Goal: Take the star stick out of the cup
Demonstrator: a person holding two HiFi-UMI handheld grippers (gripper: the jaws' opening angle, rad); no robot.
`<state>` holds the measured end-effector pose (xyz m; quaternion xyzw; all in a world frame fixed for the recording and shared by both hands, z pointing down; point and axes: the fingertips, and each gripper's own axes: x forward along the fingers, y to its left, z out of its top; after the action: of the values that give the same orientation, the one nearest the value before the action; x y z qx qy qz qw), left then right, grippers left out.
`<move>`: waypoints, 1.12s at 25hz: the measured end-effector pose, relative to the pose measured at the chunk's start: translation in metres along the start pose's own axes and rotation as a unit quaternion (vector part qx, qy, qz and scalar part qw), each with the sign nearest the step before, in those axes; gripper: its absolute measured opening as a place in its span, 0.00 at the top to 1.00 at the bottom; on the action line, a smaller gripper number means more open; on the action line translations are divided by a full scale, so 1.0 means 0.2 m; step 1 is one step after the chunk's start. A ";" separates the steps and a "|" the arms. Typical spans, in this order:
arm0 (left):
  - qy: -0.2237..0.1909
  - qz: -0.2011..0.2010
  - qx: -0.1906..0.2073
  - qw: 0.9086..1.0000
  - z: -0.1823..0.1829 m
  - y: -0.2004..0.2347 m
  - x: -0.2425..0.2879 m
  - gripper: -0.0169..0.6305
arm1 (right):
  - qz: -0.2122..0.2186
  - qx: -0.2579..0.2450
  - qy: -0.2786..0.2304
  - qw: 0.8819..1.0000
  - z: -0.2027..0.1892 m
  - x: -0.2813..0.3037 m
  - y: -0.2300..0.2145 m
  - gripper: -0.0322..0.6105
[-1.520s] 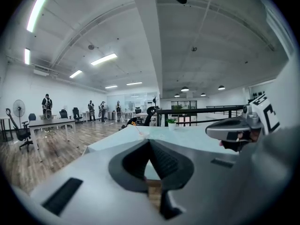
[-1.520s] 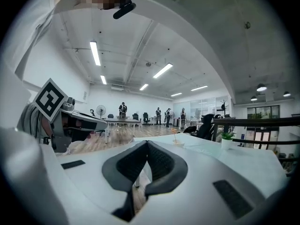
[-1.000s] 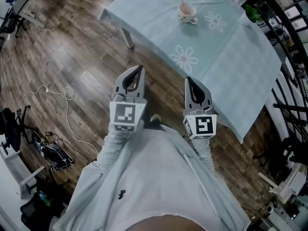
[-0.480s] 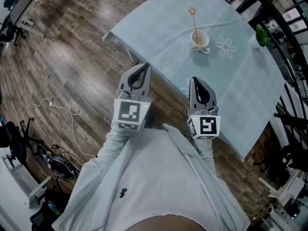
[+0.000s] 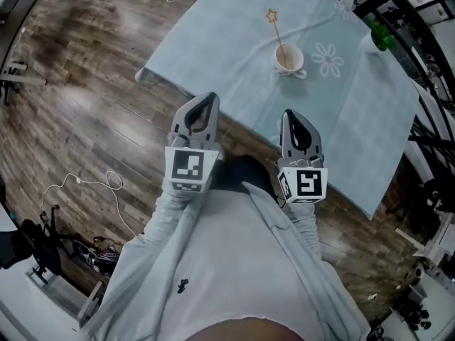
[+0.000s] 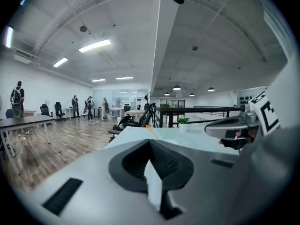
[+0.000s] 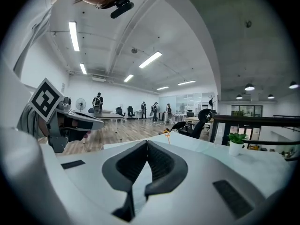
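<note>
A white cup (image 5: 288, 59) stands on the table's pale blue cloth (image 5: 220, 45), and the star stick (image 5: 277, 30) leans out of it up and to the left. Both grippers are held close to my body, well short of the cup. My left gripper (image 5: 203, 105) is shut and empty, its tip at the table's near edge. My right gripper (image 5: 292, 118) is also shut and empty. In the left gripper view the jaws (image 6: 150, 142) meet, with the stick (image 6: 148, 127) small beyond them. In the right gripper view the star (image 7: 166, 134) shows far past the closed jaws (image 7: 146, 142).
A small green plant in a white pot (image 5: 380, 38) stands at the table's far right corner. Black railings (image 5: 426, 148) run along the right. A white cable (image 5: 92, 183) lies on the wooden floor at left. People stand far off in the hall (image 6: 89, 108).
The table and cup have come nearer and lower in the head view. Both grippers stay shut and side by side in front of my body.
</note>
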<state>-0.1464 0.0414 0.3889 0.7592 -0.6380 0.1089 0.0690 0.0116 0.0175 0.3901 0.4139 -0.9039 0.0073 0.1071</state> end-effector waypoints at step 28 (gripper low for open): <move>0.004 -0.067 0.039 0.997 0.29 -0.08 0.98 0.95 | -0.065 0.020 -0.007 0.998 0.04 0.42 -0.78 0.93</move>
<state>-0.0953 -0.1563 0.3836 0.8021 -0.5804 0.1316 0.0489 0.0729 -0.1488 0.3867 0.4743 -0.8753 0.0159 0.0930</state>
